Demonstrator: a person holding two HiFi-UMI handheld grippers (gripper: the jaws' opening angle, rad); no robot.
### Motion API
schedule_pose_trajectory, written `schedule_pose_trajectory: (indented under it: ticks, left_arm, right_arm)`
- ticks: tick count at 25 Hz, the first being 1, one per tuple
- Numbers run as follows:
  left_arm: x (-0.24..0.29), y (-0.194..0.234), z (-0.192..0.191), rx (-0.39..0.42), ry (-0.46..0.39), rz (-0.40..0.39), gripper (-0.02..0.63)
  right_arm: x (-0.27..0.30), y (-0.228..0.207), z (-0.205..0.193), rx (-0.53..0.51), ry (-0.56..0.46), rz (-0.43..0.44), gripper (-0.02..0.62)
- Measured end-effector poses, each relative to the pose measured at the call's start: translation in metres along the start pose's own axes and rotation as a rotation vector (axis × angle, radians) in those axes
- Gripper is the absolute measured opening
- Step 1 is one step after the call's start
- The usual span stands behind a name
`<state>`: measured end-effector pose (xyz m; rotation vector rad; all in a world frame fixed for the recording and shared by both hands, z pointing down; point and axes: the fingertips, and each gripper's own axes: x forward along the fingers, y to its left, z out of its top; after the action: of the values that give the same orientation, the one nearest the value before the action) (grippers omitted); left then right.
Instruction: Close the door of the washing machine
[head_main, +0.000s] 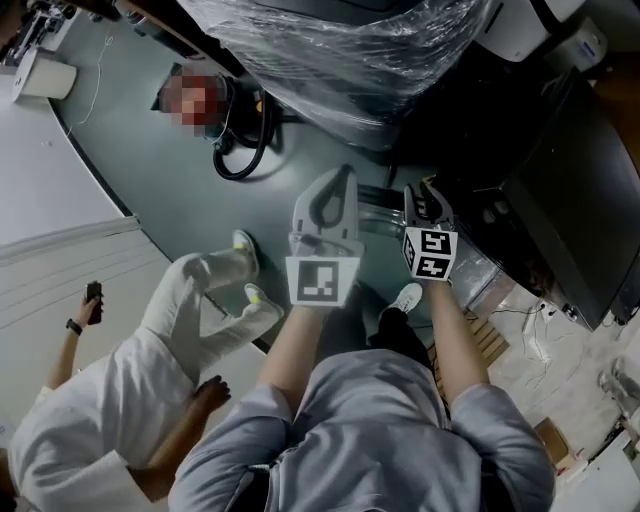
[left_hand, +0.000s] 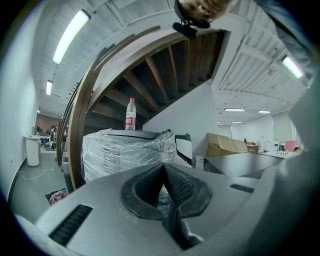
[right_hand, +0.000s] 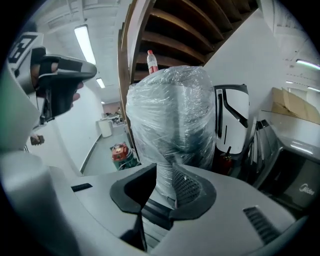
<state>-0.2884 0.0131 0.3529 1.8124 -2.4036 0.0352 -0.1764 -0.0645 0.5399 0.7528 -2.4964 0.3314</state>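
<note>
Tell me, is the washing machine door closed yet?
Not yet, nothing looks done. The left gripper, jaws together, and the right gripper, jaws apart, both hang empty in the air, facing a plastic-wrapped machine. Neither touches any door. Left to do: reach the door and push it shut. I cannot tell from here where that door is.

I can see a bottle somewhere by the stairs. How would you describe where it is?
Look under the wooden staircase for the big machine wrapped in clear plastic film. The bottle stands upright on top of it. It is small and clear, with a red cap and a red label.
</note>
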Motion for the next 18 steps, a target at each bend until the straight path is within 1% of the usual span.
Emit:
schedule_pose_trajectory:
  ticks: [8,10,14,18]
  left_arm:
    - [0.009,0.002,-0.007,0.01,0.004,-0.016,-0.002]
    - [0.012,0.003,-0.007,0.017,-0.003,-0.018,-0.002]
    - [0.012,0.007,-0.008,0.012,-0.006,-0.016,-0.002]
    - [0.008,0.01,-0.014,0.003,0.014,-0.01,-0.002]
  right_arm:
    - [0.034,-0.007,-0.045,0.003,0.11,-0.036,0.08]
    - [0.04,-0.008,-0.057,-0.006,0.142,-0.045,0.066]
    - [0.051,-0.006,-0.081,-0.015,0.212,-0.045,0.058]
    - [0.056,-0.005,-0.094,-0.009,0.247,-0.054,0.053]
